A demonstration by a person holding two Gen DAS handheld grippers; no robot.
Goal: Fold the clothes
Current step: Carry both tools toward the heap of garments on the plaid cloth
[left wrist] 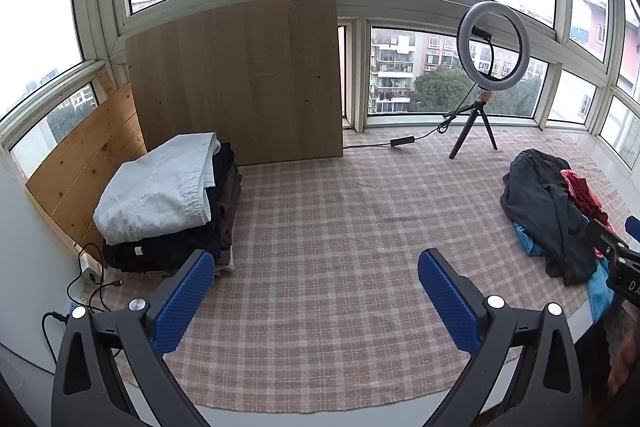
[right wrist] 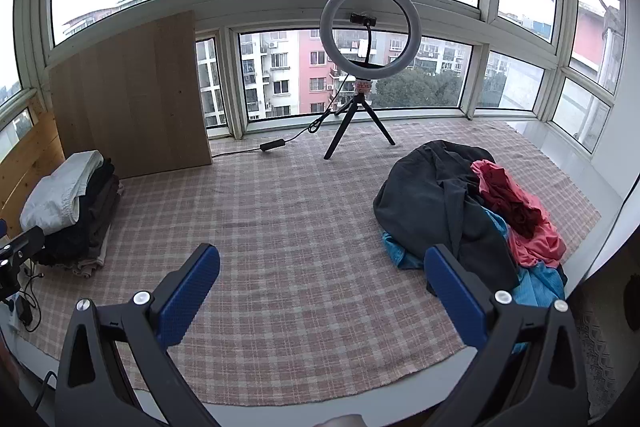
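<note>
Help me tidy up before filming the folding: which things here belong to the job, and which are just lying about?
For the job:
- loose heap of dark grey, red and blue clothes
- folded stack with a white garment on top
- pink checked cloth as folding surface
- left gripper and right gripper, both open and empty

Just lying about:
- white ring light on a black tripod
- leaning pale wooden board
- black cables

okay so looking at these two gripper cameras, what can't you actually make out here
- Lower clothes in the folded stack: covered by the white garment on top, both views.
- Blue garment: mostly buried under the dark one; right view, a finger crosses it.
- Pile's right side, left view: blocked by the other gripper.
- Cable ends at lower left: cut off.
</note>
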